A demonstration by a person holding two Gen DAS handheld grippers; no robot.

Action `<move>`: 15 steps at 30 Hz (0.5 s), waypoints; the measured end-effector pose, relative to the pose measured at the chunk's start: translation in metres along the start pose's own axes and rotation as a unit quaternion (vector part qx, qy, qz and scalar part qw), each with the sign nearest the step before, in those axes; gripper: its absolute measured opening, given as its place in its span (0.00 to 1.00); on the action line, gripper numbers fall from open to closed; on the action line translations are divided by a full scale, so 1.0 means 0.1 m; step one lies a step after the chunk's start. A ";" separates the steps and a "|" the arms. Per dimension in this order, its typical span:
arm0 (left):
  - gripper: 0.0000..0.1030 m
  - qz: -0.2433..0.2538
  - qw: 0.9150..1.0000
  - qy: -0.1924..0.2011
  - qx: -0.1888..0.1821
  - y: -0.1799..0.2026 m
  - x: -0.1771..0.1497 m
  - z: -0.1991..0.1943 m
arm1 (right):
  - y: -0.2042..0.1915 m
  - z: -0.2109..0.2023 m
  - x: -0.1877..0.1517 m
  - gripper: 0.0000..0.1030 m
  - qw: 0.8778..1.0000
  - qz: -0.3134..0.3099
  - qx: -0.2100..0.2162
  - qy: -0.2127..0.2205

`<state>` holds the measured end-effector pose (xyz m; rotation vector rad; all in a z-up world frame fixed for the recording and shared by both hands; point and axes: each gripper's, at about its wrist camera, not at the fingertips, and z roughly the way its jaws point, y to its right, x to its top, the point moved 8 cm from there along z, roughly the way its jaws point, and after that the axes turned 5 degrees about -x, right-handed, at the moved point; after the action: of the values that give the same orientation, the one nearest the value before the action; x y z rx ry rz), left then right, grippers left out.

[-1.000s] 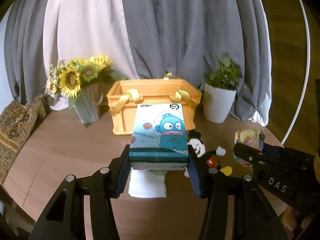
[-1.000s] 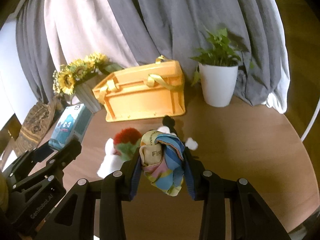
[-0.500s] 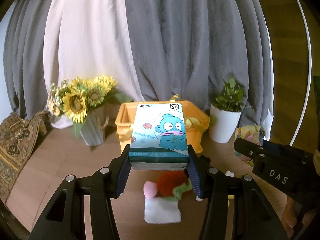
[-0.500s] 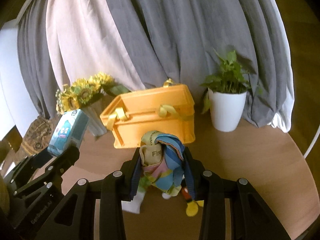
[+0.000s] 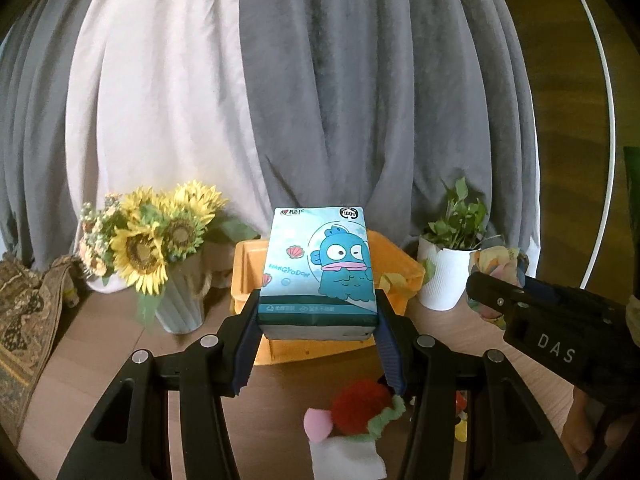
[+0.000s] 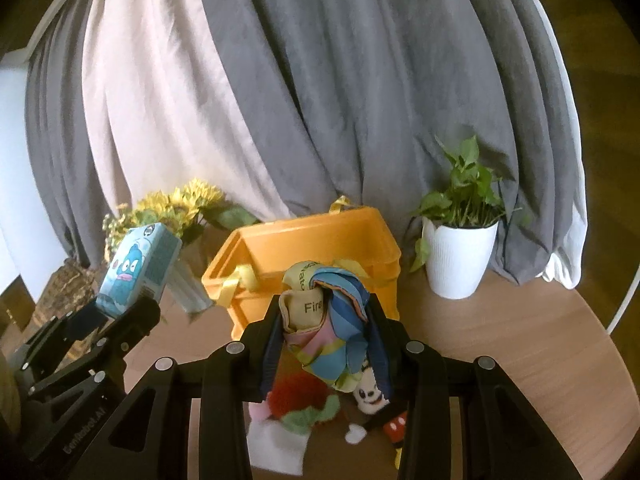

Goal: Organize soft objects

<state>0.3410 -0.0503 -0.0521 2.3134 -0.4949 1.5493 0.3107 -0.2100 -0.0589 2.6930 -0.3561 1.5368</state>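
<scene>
Nearest the cameras, just in front of the orange storage bin, three soft toys are lying on the round wooden table: a red-and-green plush resting on a white cloth, and a Mickey Mouse doll beside it. Above them, on the near side of the bin, the left gripper is holding a blue cartoon tissue pack, its jaws about half open and pressing the pack's lower end from both sides, so most of the pack is standing free above the grip. To the right of it, also short of the bin, the right gripper is clamping a bunched multicoloured fabric bag, jaws partly closed, with loose folds hanging below the pads. Judging from this, the soft pack could be tipping or sliding out of so low a hold, and the trailing fabric could be catching on the bin's rim or its yellow ribbon handles. The two grippers are working close together and could be bumping over the opening. Beyond the bin, a sunflower vase is standing to its left and a white potted plant to its right, both near enough to be knocked. Grey and pale curtains are hanging behind.
</scene>
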 end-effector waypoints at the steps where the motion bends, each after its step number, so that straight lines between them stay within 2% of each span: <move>1: 0.50 0.002 1.000 0.000 -0.004 -0.02 0.01 0.02 | -0.01 0.00 0.02 0.38 1.000 0.002 -0.003 0.003; 8: 0.50 0.009 1.000 0.000 -0.018 -0.10 0.10 0.14 | -0.07 0.05 0.13 0.38 0.999 0.015 -0.023 0.021; 15: 0.50 0.005 1.000 0.008 -0.006 -0.16 0.22 0.27 | -0.12 0.16 0.29 0.38 0.999 0.010 -0.021 0.033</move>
<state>0.3781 -0.0504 -0.0428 2.2911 -0.5112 1.5636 0.3411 -0.2061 -0.0416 2.6070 -0.4091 1.6000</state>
